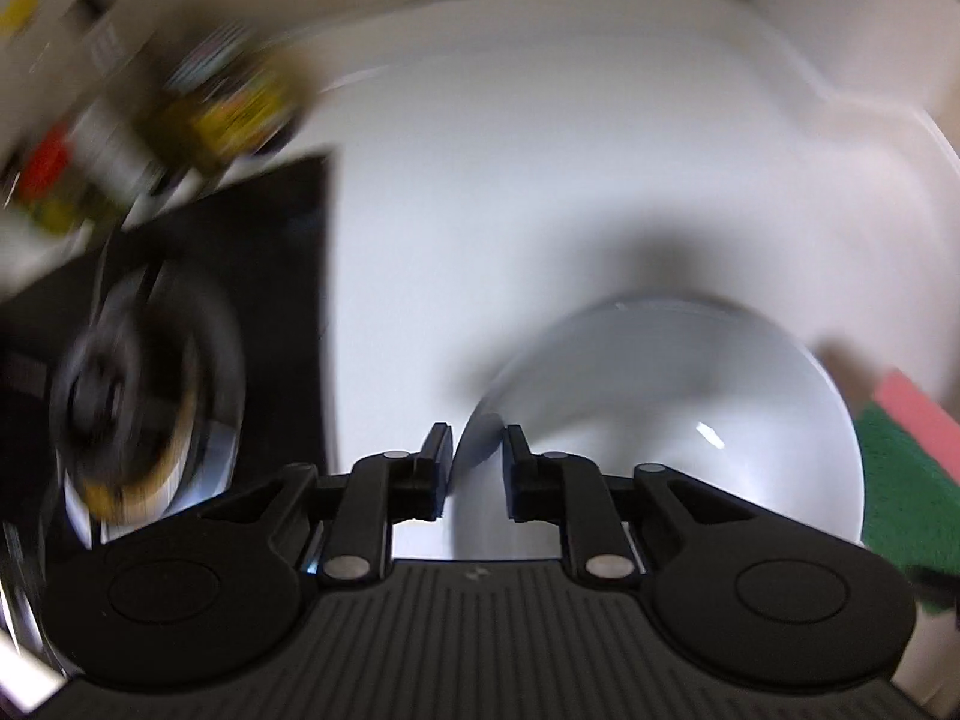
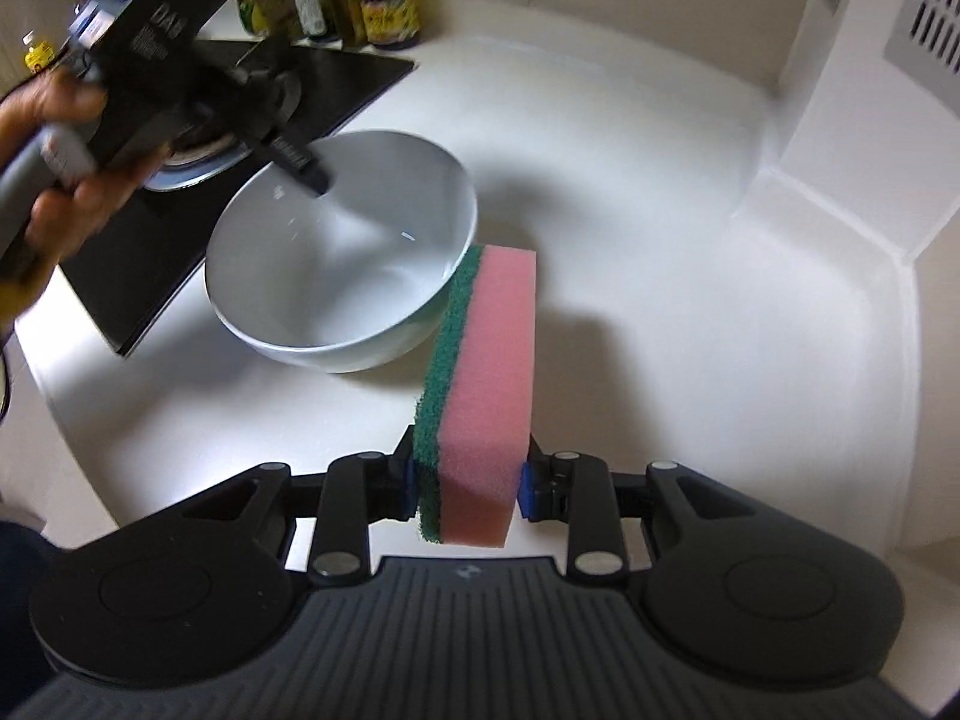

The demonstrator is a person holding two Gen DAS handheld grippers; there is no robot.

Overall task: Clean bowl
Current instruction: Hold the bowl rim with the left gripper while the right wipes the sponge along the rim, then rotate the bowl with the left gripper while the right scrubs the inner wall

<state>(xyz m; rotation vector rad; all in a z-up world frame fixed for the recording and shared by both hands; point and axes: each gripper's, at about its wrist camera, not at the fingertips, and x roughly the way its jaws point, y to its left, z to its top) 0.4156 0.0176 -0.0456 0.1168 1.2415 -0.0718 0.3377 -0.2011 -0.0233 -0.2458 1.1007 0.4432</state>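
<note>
A white bowl [image 2: 360,276] sits tilted on the white counter, its far rim raised. My left gripper [image 2: 312,177] comes in from the upper left and is shut on that rim. In the left wrist view the bowl [image 1: 690,408] fills the lower right, and its wall stands between the fingers of the left gripper [image 1: 477,438]. My right gripper [image 2: 469,456] is shut on a pink sponge with a green scouring side [image 2: 486,360]. The sponge stands on edge just right of the bowl, level with its near rim. The sponge [image 1: 900,468] also shows at the right edge of the left wrist view.
A black hob [image 2: 348,84] with a burner [image 2: 204,153] lies left of the bowl. Bottles and jars [image 2: 336,0] stand behind it. The white counter [image 2: 660,240] runs right to a raised ledge and wall corner [image 2: 840,150]. A hand [image 2: 66,180] holds the left gripper.
</note>
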